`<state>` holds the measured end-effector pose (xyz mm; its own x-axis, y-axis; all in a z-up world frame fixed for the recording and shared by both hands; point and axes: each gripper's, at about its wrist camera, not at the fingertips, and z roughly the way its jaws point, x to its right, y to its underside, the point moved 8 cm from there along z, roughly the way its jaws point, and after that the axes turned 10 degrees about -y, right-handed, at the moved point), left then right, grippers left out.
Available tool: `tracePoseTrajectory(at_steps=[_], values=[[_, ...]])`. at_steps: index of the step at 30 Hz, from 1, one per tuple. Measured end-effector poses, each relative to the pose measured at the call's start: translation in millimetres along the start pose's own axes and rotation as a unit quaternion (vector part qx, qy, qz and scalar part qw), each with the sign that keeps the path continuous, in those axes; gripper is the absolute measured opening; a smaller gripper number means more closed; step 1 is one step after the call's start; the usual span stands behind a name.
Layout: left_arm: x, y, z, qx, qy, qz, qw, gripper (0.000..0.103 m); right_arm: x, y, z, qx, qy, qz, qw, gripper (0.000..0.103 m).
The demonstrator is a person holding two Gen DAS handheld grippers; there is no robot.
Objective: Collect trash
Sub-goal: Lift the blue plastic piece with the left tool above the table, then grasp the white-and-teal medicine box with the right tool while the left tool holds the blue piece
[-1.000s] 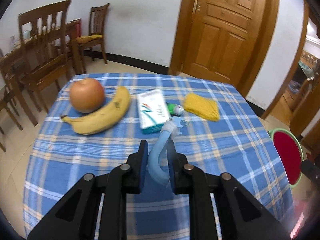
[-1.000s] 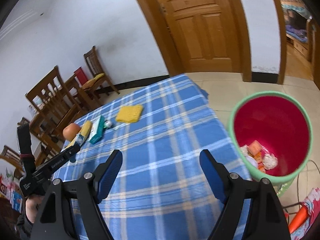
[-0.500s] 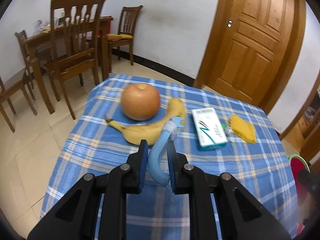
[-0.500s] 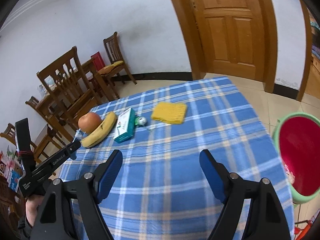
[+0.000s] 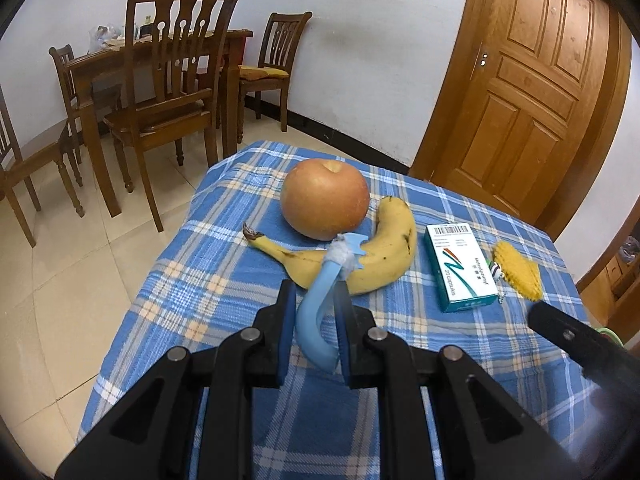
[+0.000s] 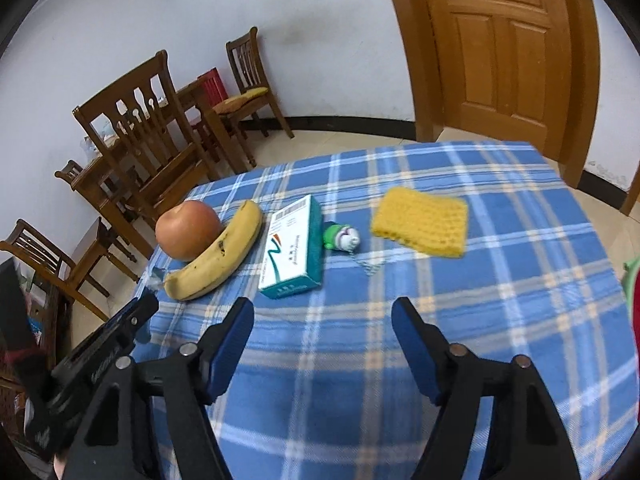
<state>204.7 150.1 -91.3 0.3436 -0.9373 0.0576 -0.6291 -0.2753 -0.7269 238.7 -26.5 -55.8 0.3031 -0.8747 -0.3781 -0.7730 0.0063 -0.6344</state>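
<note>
My left gripper is shut on a curved light-blue plastic piece and holds it above the blue plaid tablecloth, just short of the banana. My right gripper is open and empty, low over the cloth, short of the teal-and-white medicine box. A small green-and-white item with a thin chain lies right of the box. The left gripper also shows at the lower left of the right wrist view.
An apple sits behind the banana. A yellow knitted cloth lies right of the green item. The rim of the red bin shows at the right edge. Wooden chairs and a table stand beyond; a door is behind.
Both views have swung left. The left gripper, still holding the blue piece, has moved towards the apple and banana. The right gripper turned from the red bin towards the box.
</note>
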Motion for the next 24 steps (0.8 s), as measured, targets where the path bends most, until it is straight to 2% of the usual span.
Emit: tracePoseTrajectory(at_steps=[12,24], values=[[2.5,2.2,1.2,0.0,0.012,0.0,0.9999,0.018,-8.9,-12.2,43.8,-0.016,-0.004,-0.005,1.0,0.064],[2.2,3.2,5.0,-0.007,0.02,-0.004,0.9998,0.018,-11.5,-11.0,65.9,-0.028,-0.009,0.004,1.0,0.052]])
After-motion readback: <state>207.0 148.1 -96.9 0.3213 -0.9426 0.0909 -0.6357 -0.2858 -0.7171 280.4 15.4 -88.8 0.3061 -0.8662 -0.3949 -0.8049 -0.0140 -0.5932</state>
